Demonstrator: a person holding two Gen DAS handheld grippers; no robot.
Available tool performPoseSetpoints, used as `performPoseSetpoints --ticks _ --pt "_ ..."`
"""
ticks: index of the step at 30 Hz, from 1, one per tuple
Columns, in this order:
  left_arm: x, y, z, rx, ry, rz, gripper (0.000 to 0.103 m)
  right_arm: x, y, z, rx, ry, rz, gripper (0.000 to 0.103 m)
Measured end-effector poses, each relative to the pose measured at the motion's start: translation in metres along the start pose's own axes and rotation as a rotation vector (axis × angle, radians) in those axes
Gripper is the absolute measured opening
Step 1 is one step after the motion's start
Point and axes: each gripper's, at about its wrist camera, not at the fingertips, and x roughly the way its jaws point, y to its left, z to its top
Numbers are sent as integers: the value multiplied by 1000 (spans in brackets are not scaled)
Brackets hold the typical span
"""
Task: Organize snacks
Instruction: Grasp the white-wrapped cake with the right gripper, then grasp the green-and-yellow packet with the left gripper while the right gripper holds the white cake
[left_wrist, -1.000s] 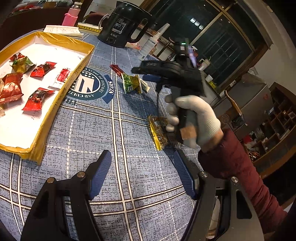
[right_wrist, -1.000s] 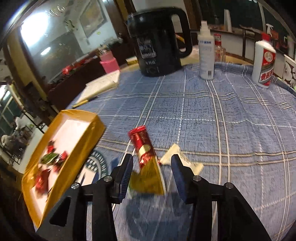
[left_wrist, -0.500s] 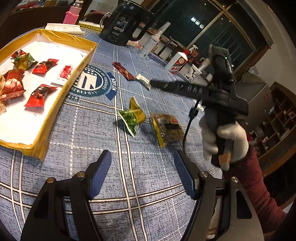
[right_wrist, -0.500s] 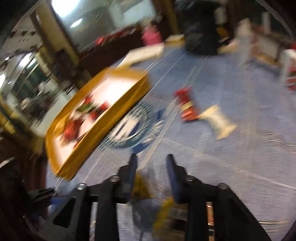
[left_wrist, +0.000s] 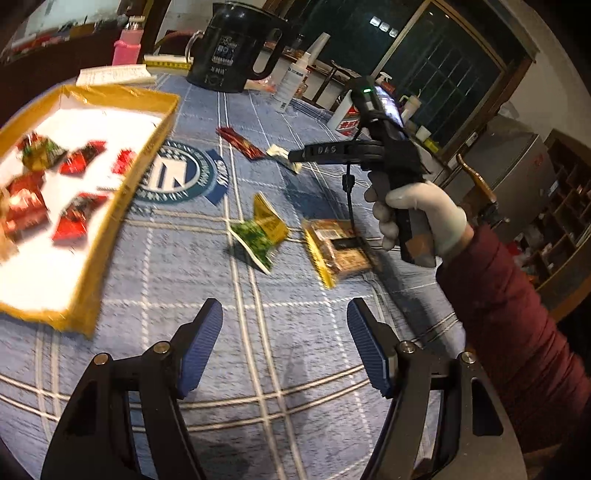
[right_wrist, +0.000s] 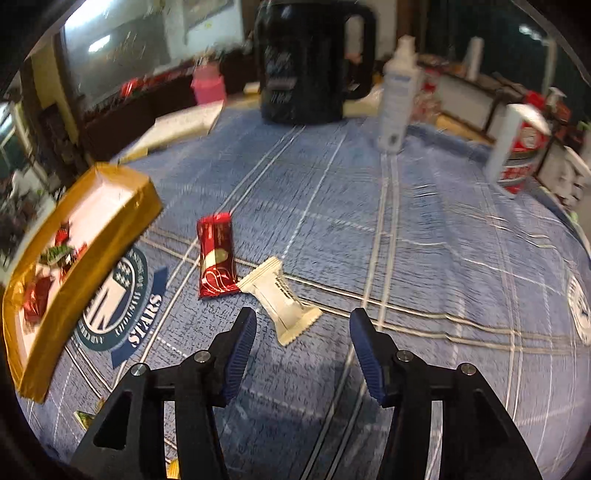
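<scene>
My left gripper (left_wrist: 284, 343) hovers open over the blue checked cloth with nothing between its fingers. Ahead of it lie a green-and-yellow packet (left_wrist: 258, 232) and a brown-and-gold packet (left_wrist: 340, 251). A gold tray (left_wrist: 162, 122) at the left holds several red packets. A gloved hand (left_wrist: 417, 210) holds my right gripper (left_wrist: 299, 155) over the far snacks. In the right wrist view that gripper (right_wrist: 303, 332) has its jaws opening and holds nothing. A white packet (right_wrist: 284, 301) lies just past its fingertips, untouched, with a red bar (right_wrist: 216, 254) beside it.
A black kettle (right_wrist: 306, 62), a white spray bottle (right_wrist: 397, 92) and a red-and-white bottle (right_wrist: 521, 147) stand along the far side. A pink bottle (left_wrist: 127, 48) and a booklet (left_wrist: 114, 75) sit behind the gold tray (right_wrist: 110, 229). The cloth drops off at the right.
My right gripper let go of the green-and-yellow packet, which now lies beside the brown one. It then swung back over the white packet with wider jaws. My left gripper barely moved.
</scene>
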Motion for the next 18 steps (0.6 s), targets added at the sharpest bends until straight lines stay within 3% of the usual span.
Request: performPoseSetpoints --ticks 8,9,12,18 --pt "12 7 10 26 29 -11 70 27 3 4 -23 43 18 51" --pt "15 9 10 21 37 -13 70 27 3 4 -14 43 32 47" --pt "16 11 10 8 45 -15 70 25 5 2 -12 35 32 23" --pt "16 4 16 49 32 23 70 0 5 -14 33 -8 43 19"
